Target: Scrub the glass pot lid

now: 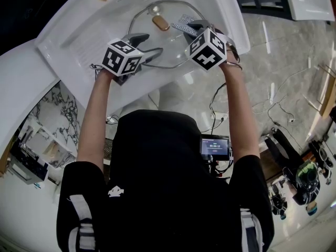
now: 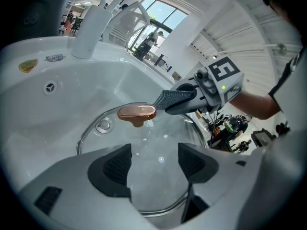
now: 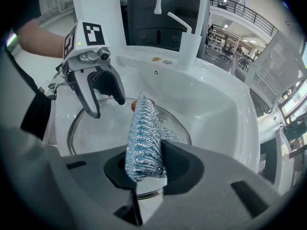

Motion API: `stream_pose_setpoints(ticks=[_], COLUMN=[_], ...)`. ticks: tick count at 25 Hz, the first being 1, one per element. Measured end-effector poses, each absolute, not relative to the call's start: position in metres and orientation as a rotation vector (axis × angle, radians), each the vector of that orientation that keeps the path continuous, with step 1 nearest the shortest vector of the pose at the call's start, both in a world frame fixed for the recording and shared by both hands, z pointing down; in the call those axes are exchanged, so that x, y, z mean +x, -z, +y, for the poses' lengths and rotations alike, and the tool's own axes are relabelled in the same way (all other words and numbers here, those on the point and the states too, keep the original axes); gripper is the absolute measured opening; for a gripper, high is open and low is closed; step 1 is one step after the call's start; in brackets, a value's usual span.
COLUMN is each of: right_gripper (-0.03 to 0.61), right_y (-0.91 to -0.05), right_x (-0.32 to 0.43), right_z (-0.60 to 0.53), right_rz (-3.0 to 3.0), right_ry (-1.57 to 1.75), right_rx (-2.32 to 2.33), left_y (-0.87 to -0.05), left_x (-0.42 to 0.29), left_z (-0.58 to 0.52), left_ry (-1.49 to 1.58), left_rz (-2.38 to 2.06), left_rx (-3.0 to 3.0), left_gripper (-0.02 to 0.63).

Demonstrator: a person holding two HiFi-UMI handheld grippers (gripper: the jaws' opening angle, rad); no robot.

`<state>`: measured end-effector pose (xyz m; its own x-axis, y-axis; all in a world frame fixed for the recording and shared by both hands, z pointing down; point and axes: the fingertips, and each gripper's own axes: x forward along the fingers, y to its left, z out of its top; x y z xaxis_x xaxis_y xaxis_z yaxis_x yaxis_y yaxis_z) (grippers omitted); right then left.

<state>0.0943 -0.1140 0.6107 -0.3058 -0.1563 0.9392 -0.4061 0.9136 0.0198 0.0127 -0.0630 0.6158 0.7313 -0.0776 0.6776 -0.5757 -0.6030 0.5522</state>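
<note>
- Glass pot lid [image 1: 167, 49] lies flat in the basin of the white sink [image 1: 79, 41], toward the near edge, with its copper knob [image 1: 160, 22] facing up.
- Left gripper [image 2: 154, 150]: jaws spread and nothing clamped. It sits over the lid's near-left rim, and clear glass fills the gap between the jaws.
- Right gripper [image 3: 144, 162]: jaws pinched on a silver-blue mesh scrubber [image 3: 141, 138], which stands on edge and sticks out past the jaws.
- In the left gripper view the scrubber's free end is over the right part of the lid, just beside the knob.
- The two grippers are near each other, on opposite sides of the lid, and both point into the basin.
- Both forearms are bare and stretched forward over the sink's near edge. The hands are tucked behind the marker cubes [image 1: 123, 56].
- Faucet [image 2: 91, 30] stands at the far edge, well apart from the lid.
- Hard to tell:
  - whether the left fingers [image 3: 92, 107] touch the glass or only hang over it
  - whether the scrubber's tip is actually on the lid
- In the right gripper view the knob is mostly hidden behind the scrubber.
- In both gripper views the lid's near rim is cut off by the gripper body.
</note>
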Motion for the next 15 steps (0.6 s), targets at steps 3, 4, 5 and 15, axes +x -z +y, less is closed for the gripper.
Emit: stream_pose_setpoints(ticks=[3, 4, 5, 15], right_gripper=[0.069, 0.067, 0.069, 0.069], right_y=[-0.608, -0.607, -0.606, -0.599], right_x=[0.094, 0.095, 0.095, 0.098], right_z=[-0.109, -0.108, -0.106, -0.092], right_rz=[-1.884, -1.885, -1.885, -1.885], right_ry=[-0.249, -0.246, -0.243, -0.224], right_rx=[0.407, 0.406, 0.405, 0.400], left_y=[-0.616, -0.616, -0.615, -0.615], left_x=[0.013, 0.013, 0.014, 0.016], left_z=[-0.063, -0.063, -0.063, -0.063], left_ry=[-0.787, -0.786, -0.786, -0.794], left_rz=[-0.492, -0.493, -0.493, -0.489], left_rx=[2.123, 2.123, 2.123, 2.129], left_gripper=[0.296, 0.296, 0.296, 0.296])
